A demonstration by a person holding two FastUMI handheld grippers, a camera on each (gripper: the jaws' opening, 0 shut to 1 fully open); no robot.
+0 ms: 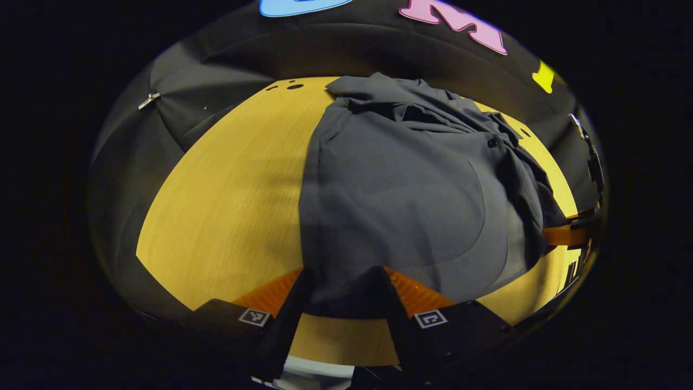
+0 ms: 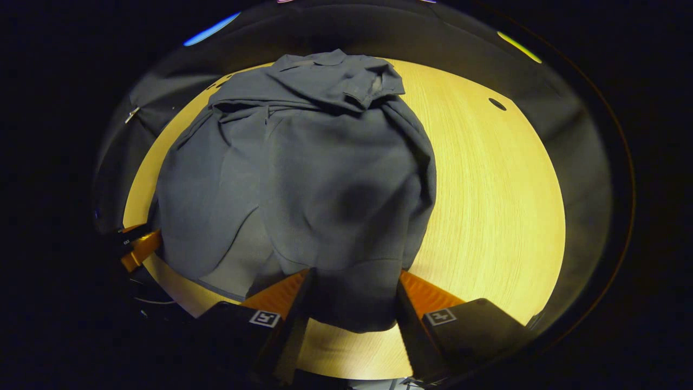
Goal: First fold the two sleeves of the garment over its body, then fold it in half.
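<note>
Left gripper view: a dark grey shirt lies on the yellow wooden table, its body spread flat in the middle, its collar end bunched toward the far edge, and loose fabric heaped in folds along its right side; a dark button shows near that heap. The near hem of the shirt runs down between the two fingers of the left gripper, whose jaws stand apart with cloth filling the gap; whether both fingers press on the fabric cannot be told. At the right rim, the other gripper reaches the edge of the heaped fabric. Right gripper view: the same shirt covers the left and central part of the table, with a sleeve folded across the top near the collar. The near hem hangs between the fingers of the right gripper, jaws likewise apart around the cloth, contact on both sides uncertain. Small dark holes mark the tabletop toward its far right, and the black cloth wall of the booth rises behind the table.
</note>
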